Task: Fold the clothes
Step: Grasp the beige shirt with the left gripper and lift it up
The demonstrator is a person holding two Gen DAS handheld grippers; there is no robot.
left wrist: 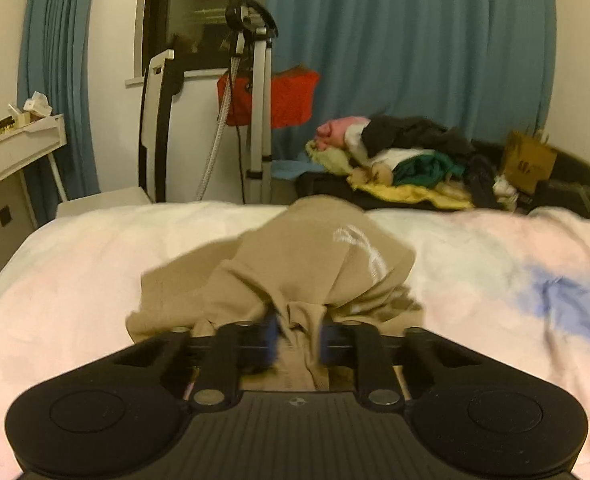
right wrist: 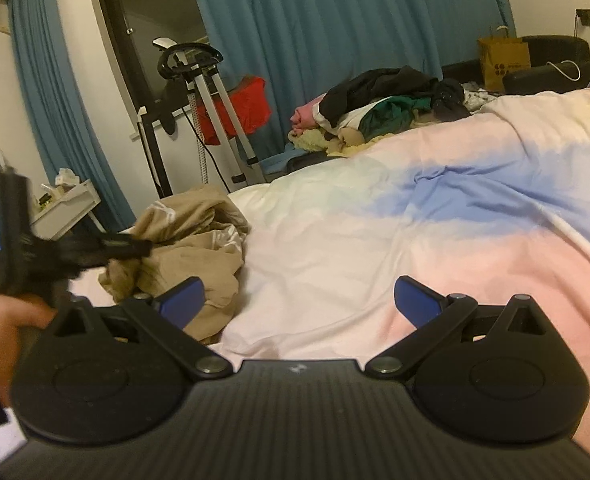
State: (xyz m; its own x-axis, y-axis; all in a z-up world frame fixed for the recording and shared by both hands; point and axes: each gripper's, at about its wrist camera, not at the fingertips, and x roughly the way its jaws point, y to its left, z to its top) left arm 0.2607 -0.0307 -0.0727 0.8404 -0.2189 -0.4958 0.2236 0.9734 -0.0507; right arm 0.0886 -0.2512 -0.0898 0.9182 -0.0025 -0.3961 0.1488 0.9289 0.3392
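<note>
Left wrist view: the tan garment is bunched in a soft heap on the duvet, with a pale printed mark on its upper right fold. My left gripper has its blue pads drawn close together, pinching a gathered fold of the garment's near edge; the cloth rises from the jaws and drapes away toward the far side of the bed. Motion blur softens the fabric edges. Open duvet spreads wide to both sides of the heap. Past the far bed edge sit a clothes pile on the right and a white stand near the teal curtain.

Right wrist view: the garment lies crumpled at the left of the bed, close to the bed's edge. My left gripper reaches in from the left and bites into its near side. My right gripper hovers with jaws spread wide, holding nothing; its left pad sits just over the garment's near edge, while its right pad is over bare duvet. To the right, the pink and blue cover runs broad and free, lightly wrinkled. The clothes pile sits beyond the far edge.
</note>
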